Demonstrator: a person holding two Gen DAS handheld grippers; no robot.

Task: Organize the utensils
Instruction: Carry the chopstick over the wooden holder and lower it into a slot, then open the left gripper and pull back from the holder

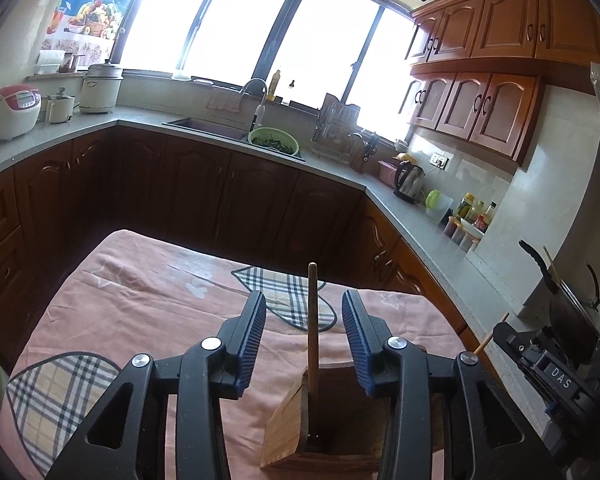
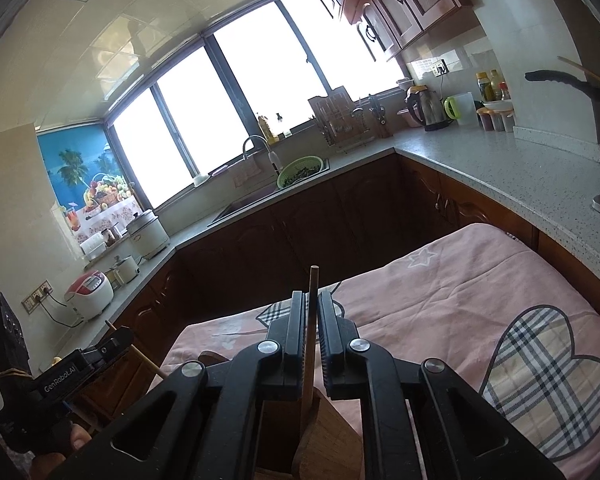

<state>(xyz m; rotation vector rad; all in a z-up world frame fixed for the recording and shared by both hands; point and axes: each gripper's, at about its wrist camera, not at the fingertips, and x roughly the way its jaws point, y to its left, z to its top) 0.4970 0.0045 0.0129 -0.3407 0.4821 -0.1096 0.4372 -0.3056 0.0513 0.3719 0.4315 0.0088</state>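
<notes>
The left hand-held gripper (image 1: 304, 346) hangs with its jaws spread wide over a wooden holder (image 1: 296, 420) that stands on the pink-clothed tabletop (image 1: 140, 292). It grips nothing. A wooden chopstick (image 1: 312, 320) stands upright in the holder's left slot and rises through the gap between the two blue-ribbed pads (image 1: 254, 344) without touching either.

The right hand-held gripper (image 2: 310, 340) has its jaws drawn nearly together around a chopstick (image 2: 311, 320); the thin stick runs up between the pads (image 2: 298, 340) and pokes out above them. Narrow slits of light show on both sides, so whether the pads actually clamp it cannot be told. Below, the stick's lower end goes down into the holder (image 2: 324, 436), which sits directly under this gripper. In the left wrist view the right gripper's body (image 1: 548, 372) shows at the right edge, close beside the holder, and another thin stick (image 1: 492, 334) angles up near it.

The holder stands at the near part of the tabletop. Open cloth lies ahead and to both sides, with its far edge dropping toward dark cabinets (image 1: 204, 196). A grey counter (image 2: 500, 176) runs just beside the tabletop's right edge.
</notes>
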